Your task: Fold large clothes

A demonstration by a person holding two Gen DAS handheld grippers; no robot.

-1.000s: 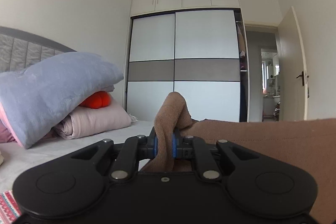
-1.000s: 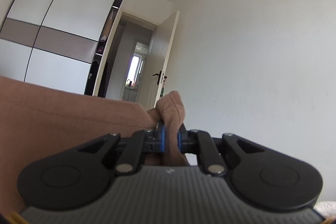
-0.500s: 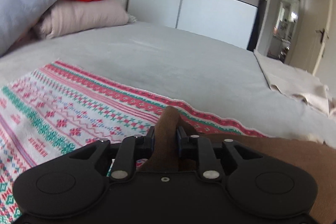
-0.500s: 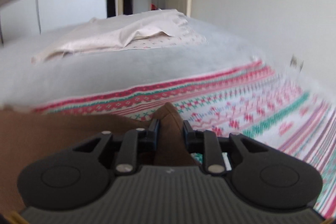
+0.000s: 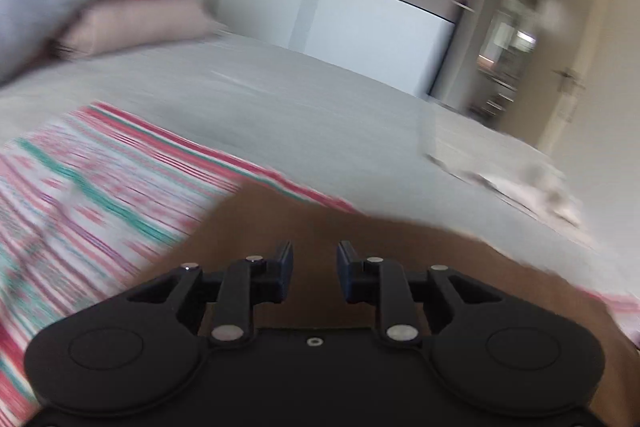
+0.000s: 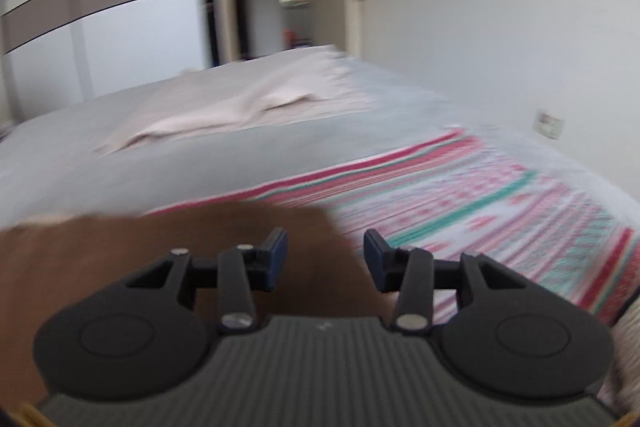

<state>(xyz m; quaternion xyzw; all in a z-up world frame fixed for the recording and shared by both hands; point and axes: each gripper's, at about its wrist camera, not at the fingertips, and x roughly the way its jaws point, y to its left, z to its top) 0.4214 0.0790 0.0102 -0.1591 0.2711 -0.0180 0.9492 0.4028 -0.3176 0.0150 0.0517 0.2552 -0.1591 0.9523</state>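
While both pairs of jaws are opening, the brown garment lies flat on the patterned blanket spread over the bed, its far edge just ahead of the fingers. The left gripper and right gripper each stand apart with brown cloth beneath the gap but nothing pinched. To finish this release cleanly, let the jaws widen fully before lifting, then draw both hands straight up and back together, so no fold snags a pad and drags the laid edge crooked.
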